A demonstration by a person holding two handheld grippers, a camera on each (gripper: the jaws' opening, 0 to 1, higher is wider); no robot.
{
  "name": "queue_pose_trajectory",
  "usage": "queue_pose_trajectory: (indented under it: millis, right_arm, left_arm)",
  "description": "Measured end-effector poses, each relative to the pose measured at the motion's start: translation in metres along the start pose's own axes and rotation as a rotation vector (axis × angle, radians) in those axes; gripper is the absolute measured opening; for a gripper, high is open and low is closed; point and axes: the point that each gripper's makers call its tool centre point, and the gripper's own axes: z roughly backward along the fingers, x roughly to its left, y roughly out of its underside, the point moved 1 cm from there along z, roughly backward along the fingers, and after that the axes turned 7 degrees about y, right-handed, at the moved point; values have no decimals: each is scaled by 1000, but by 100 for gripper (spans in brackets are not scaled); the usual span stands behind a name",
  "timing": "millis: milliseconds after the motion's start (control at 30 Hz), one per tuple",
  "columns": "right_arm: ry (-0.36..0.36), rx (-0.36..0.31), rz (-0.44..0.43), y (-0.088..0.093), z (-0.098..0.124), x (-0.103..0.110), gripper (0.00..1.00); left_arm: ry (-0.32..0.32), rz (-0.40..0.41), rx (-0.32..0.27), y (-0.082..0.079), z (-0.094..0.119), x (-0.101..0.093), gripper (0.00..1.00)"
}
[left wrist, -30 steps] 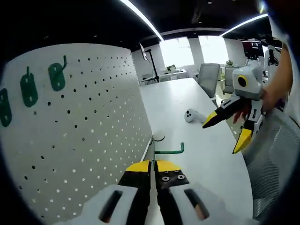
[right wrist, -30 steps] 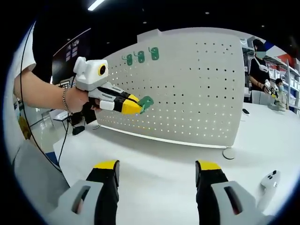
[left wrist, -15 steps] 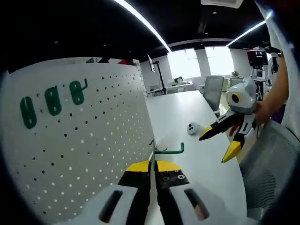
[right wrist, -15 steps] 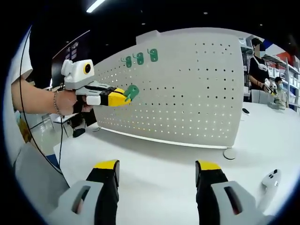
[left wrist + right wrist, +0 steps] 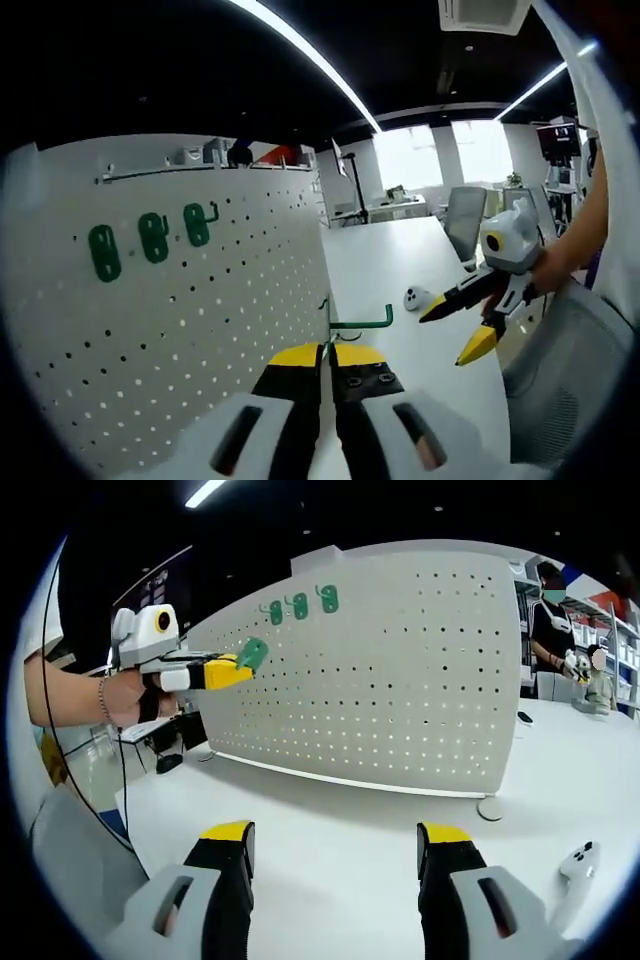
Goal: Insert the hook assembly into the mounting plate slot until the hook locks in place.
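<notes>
White pegboard point(image 5: 400, 680) stands on the desk point(image 5: 340, 850), three green hooks point(image 5: 300, 604) mounted high. The left gripper point(image 5: 325, 352) clamps a green hook point(image 5: 358, 322) beside it. The right gripper point(image 5: 335, 845) hangs with jaws apart.

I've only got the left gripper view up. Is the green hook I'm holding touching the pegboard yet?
Observer: It doesn't look like it. In the right gripper view the left gripper holds the green hook in the air, seemingly short of the pegboard.
Operator: Where does it sit against the three mounted hooks?
Observer: In that view it is below and to the left of the three mounted hooks, near the board's left end.
Operator: Is my right gripper carrying anything?
Observer: No. The right gripper has its jaws open and empty above the white table.
</notes>
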Motion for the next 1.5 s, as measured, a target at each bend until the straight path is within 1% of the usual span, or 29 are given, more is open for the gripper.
queue_pose_trajectory:
  millis: [67, 133, 167, 300, 367, 667, 733, 867, 900, 933, 1000, 1033, 1133, 1167, 1300, 1500]
  right_arm:
    - [-2, -1, -1, 0, 0, 0, 64]
    - [-1, 3, 5, 1, 0, 1, 63]
    - [-3, 2, 1, 1, 0, 1, 63]
    - [-5, 4, 3, 1, -1, 1, 63]
    - [-6, 6, 6, 1, -1, 2, 63]
    - [-10, 2, 6, 0, -1, 2, 63]
    - [-22, -26, 6, -6, 0, 4, 64]
    - [-75, -130, 9, -30, 5, 16, 63]
    - [-81, -143, 7, -33, 5, 18, 62]
    - [-94, -169, -3, -40, 7, 21, 61]
    - [-128, -243, -5, -55, 11, 29, 59]
    - [-141, -260, -9, -59, 13, 32, 58]
    - [-191, -344, -29, -78, 19, 44, 59]
    - [-203, -345, -40, -80, 20, 47, 59]
    - [-218, -374, -35, -89, 21, 54, 57]
    - [-228, -366, -38, -91, 15, 58, 54]
  left_arm:
    - [-4, 3, -16, -2, 3, -3, 2]
    - [-3, -8, -13, -2, 4, -7, 2]
    - [-6, 8, -19, -3, 6, -6, 3]
    - [-19, 24, -34, -4, 11, -7, 3]
    - [-24, 17, -28, -3, 12, -8, 3]
    - [-37, 33, -34, -2, 17, -7, 3]
    - [-39, 34, -32, -1, 17, -7, 3]
    - [-46, 38, -35, -2, 18, -6, 3]
    - [-47, 39, -36, -1, 18, -6, 3]
    - [-48, 40, -37, -1, 18, -6, 3]
    - [-52, 36, -34, 0, 18, -6, 3]
    - [-54, 38, -36, 0, 18, -6, 3]
    - [-60, 39, -38, 0, 20, -5, 3]
    - [-65, 38, -38, 0, 21, -4, 3]
    - [-74, 43, -42, 1, 23, -3, 3]
    - [-82, 45, -47, 0, 24, -3, 3]
